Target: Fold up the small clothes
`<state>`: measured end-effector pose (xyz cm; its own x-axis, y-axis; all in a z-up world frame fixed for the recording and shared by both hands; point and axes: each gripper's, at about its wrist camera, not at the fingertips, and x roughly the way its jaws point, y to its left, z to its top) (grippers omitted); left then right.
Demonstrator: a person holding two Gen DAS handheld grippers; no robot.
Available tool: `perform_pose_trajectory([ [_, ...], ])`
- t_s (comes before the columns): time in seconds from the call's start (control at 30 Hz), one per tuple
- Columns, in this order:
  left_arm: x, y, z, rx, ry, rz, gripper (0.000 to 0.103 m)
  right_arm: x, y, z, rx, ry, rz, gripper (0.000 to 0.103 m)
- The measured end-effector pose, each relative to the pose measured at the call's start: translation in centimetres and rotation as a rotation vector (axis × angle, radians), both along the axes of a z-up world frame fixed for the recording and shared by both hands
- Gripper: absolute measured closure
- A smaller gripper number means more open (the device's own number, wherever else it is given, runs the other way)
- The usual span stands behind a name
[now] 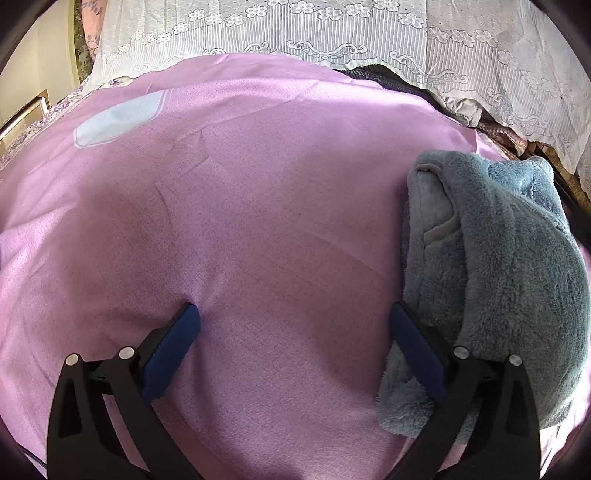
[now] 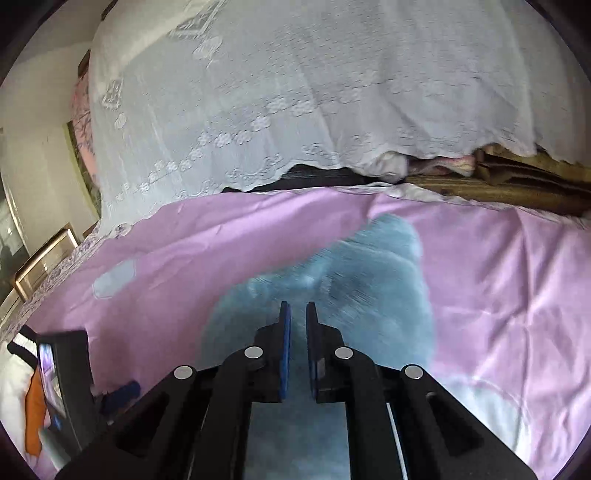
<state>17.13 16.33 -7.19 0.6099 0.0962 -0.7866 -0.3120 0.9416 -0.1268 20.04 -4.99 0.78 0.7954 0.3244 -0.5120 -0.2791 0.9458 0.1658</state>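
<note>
A fluffy blue-grey garment [image 1: 491, 266] lies bunched on the pink sheet [image 1: 240, 206], at the right of the left wrist view. My left gripper [image 1: 295, 325] is open, its fingers resting on the sheet, the right finger [image 1: 413, 343] touching the garment's left edge. In the right wrist view the same garment [image 2: 369, 280] is blurred and lies under my right gripper [image 2: 298, 314], whose jaws are nearly closed with a narrow gap; nothing shows between them. The left gripper's body [image 2: 70, 384] shows at lower left.
A white lace cover [image 1: 332, 33] drapes over stacked bedding behind the sheet; it also shows in the right wrist view [image 2: 295, 92]. Brown and dark folded blankets [image 2: 517, 177] lie beneath it at the right. A pale patch [image 1: 118, 122] marks the sheet.
</note>
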Motion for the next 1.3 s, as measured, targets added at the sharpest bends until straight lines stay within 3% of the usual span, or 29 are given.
perform_pose_trajectory([
  [0.17, 0.0, -0.1, 0.0, 0.004, -0.005, -0.007, 0.004, -0.1, -1.8, -3.8, -0.005, 0.061, 0.002, 0.095],
  [0.43, -0.1, 0.2, 0.0, -0.007, -0.008, -0.011, 0.004, -0.1, -2.7, -4.1, 0.068, 0.065, 0.020, 0.095],
  [0.67, -0.2, 0.7, 0.3, -0.066, -0.039, -0.027, 0.004, -1.0, -3.6, -3.9, 0.127, 0.042, 0.046, 0.090],
  [0.7, -0.3, 0.8, 0.4, -0.079, -0.044, -0.030, 0.004, -1.1, -3.7, -3.8, 0.135, 0.039, 0.046, 0.087],
  [0.77, -0.3, 1.1, 0.7, -0.117, -0.058, -0.042, 0.004, -1.7, -4.1, -3.3, 0.158, 0.026, 0.048, 0.069],
  [0.83, -0.4, 1.2, 1.1, -0.142, -0.071, -0.051, 0.004, -2.7, -4.1, -2.6, 0.164, 0.001, 0.058, 0.036],
  [0.93, -0.8, 1.4, 1.8, -0.160, -0.097, -0.055, 0.004, -4.6, -3.9, -1.2, 0.072, -0.084, 0.011, 0.035],
  [1.0, -1.0, 1.5, 2.1, -0.183, -0.106, -0.069, 0.004, -5.1, -4.3, -1.0, 0.064, -0.089, 0.013, 0.035],
  [1.13, -1.3, 0.8, 3.1, -0.284, -0.129, -0.156, 0.004, -5.0, -6.6, -1.4, 0.151, -0.036, -0.014, 0.035],
  [1.3, -1.1, 0.1, 3.4, -0.342, -0.129, -0.218, 0.004, -3.8, -10.3, -3.1, 0.391, 0.092, -0.019, 0.035],
])
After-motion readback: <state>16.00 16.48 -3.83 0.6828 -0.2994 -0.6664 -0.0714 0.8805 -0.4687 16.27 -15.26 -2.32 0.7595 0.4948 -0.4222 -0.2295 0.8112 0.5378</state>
